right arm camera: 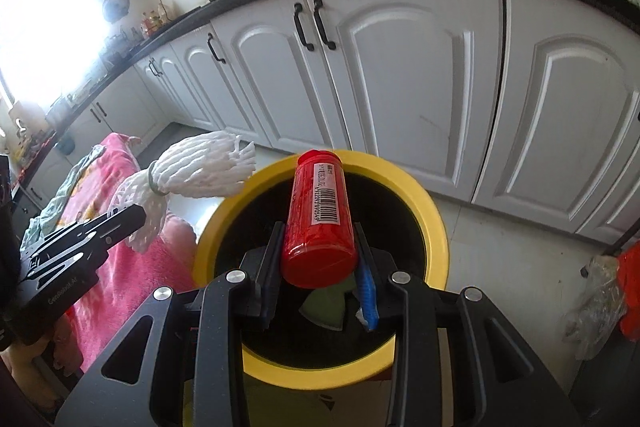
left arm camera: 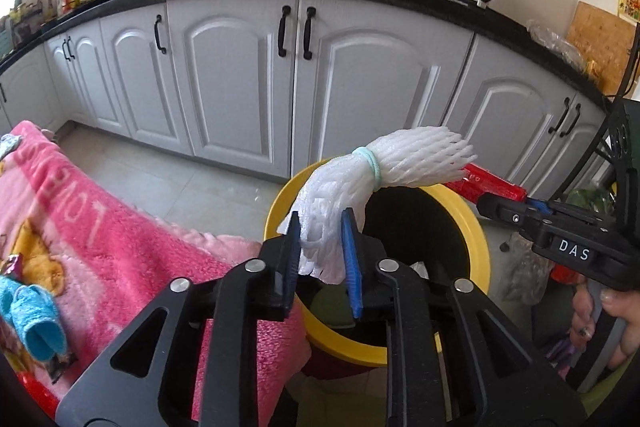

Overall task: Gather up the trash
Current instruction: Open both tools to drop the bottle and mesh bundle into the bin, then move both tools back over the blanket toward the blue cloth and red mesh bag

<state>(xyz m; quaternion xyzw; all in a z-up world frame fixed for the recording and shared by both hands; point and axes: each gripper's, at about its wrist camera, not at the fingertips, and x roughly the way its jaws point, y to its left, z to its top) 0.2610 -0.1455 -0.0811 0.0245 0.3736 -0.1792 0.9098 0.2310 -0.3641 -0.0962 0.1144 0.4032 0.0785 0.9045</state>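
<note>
Foam netting, soft and featherlight, hangs over the yellow bin's near rim, pinched at its loose end by the left gripper. Right gripper clamps a stiff, slick red bottle above the opening. Bin contents stay mostly dark.

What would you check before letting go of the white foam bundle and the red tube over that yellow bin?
1. Left gripper shut on the foam net bundle: ok.
2. Right gripper shut on the red tube: ok.
3. Tube above the yellow bin opening: ok.
4. Bundle fully over the opening: not ok, its tip overhangs the rim.
5. Room left inside the bin: cannot tell.
</note>
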